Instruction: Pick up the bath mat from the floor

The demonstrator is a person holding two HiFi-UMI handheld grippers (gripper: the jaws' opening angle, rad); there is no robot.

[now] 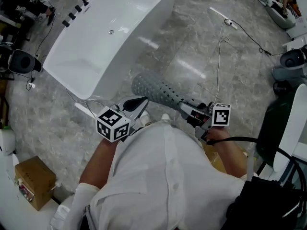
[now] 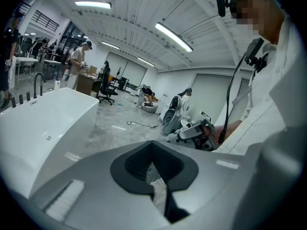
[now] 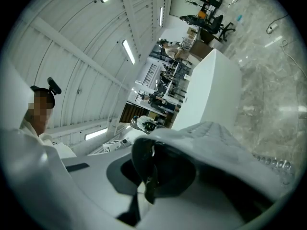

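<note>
- Noted ahead and to the left of both claws: white bathtub (image 1: pixel 103 42), standing well clear on the grey marble floor (image 1: pixel 192 51).
- Located bath mat (image 1: pixel 160 94) in the right claw (image 1: pixel 189 110): pinched at its near end, running off forward and down toward the tub. Cannot tell whether the far end is touching the floor.
- Judged soft and limp: drapes over the top of the right claw in the right gripper view (image 3: pixel 230 147) and curves along its length instead of holding flat.
- Judged light, since a single pinch at one edge seems to carry it. Probably rubbery and a bit slick if wet (no sign of water visible, though).
- Judged not fragile. Main risk is swinging or sliding out of a one-point grip.
- Best hold, as a judgement: a second pinch at the free far edge, well ahead of the right claw, so the sheet spans between two points. Holes near the border may help the pads bite.
- Looks: pale grey, peppered with rows of small round holes, far end rounded, curled partly into a trough.
- Right claw, right gripper view (image 3: pixel 151 176): clenched on the mat's edge, pads pressed nearly together with the sheet folded over them.
- Left claw (image 1: pixel 139 103), beside the mat's lower edge: closed to a narrow slit (image 2: pixel 156 176), nothing seen pinched.
- Well beyond the right claw: thin white cable (image 1: pixel 219 51) across the floor.
</note>
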